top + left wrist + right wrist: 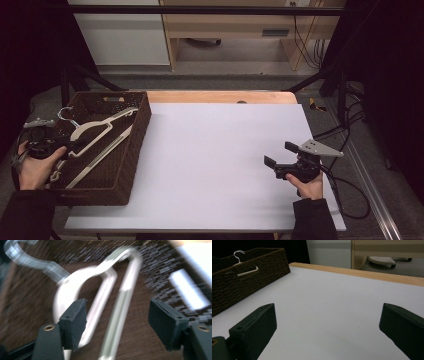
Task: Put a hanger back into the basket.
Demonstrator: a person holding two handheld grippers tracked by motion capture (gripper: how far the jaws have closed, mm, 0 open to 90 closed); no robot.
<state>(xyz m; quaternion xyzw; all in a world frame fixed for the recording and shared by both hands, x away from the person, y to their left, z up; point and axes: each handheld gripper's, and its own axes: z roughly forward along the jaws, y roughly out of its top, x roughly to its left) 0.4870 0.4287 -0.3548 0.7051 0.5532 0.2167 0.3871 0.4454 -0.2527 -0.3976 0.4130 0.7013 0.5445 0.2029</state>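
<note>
White sheeting covers most of the counter (pixel 220 165), and a dark woven basket (pixel 137 150) is set at its left end. Two pale hangers lie in the basket: an upper hanger (pixel 97 131) with a metal hook (pixel 65 114), and a second hanger (pixel 100 157) slanting under it. The left gripper (pixel 117 322) is seen low inside the basket with its jaws spread wide; in the left gripper view the arms of both hangers pass between the jaws, and nothing is pinched. That view is blurred, so whether a pad touches a hanger cannot be told.

The step in hand is judged to be the picking of one hanger. It would be done well if a single arm were centred between the pads before they are closed, so that both hangers are not clamped together, and if the hook were kept free of the weave on lifting.

The right gripper (pixel 280 156) is held spread above bare sheeting at the counter's right, well apart from the basket.
</note>
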